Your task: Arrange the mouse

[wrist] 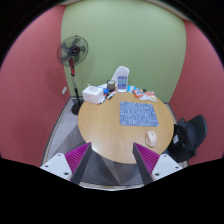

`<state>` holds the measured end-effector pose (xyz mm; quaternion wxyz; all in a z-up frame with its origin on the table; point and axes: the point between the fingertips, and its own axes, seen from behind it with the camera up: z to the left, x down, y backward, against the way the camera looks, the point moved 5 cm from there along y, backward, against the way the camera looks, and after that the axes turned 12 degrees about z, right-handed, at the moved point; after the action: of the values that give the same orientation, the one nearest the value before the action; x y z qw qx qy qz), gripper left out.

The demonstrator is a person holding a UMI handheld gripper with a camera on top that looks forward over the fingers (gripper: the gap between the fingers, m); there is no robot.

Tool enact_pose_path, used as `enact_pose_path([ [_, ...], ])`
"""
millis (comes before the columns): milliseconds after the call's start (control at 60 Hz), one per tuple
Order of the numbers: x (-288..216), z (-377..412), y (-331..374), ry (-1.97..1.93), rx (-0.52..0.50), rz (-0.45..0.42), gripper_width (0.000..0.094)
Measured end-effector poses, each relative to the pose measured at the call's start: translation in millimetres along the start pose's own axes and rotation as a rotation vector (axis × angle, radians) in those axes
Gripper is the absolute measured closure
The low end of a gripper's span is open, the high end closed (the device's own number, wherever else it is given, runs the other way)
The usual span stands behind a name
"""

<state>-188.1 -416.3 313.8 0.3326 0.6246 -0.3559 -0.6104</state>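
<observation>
A small white mouse [151,137] lies on the round wooden table [105,130], to the right of the blue patterned mouse pad [134,114] and near the table's right edge. My gripper [111,160] is held back above the table's near edge, well short of the mouse. Its two fingers with magenta pads [77,157] stand wide apart with nothing between them.
At the table's far side stand a white box [93,93], a blue-and-white container [121,79] and small items [146,95]. A black standing fan [73,55] is left of the table. A black chair [187,135] is at the right.
</observation>
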Motion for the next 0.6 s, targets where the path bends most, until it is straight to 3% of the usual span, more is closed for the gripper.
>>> enact_pose_path([
  [217,37.1,-51.8,-67.1,-0.033,-0.064,0.043,0.0094],
  [333,65.9,-94.3,-109.0,-0.051,-0.043,0.045,0.009],
  [600,68.1,-192.1,-215.7,-0.033,0.002,-0.063,0.0097],
])
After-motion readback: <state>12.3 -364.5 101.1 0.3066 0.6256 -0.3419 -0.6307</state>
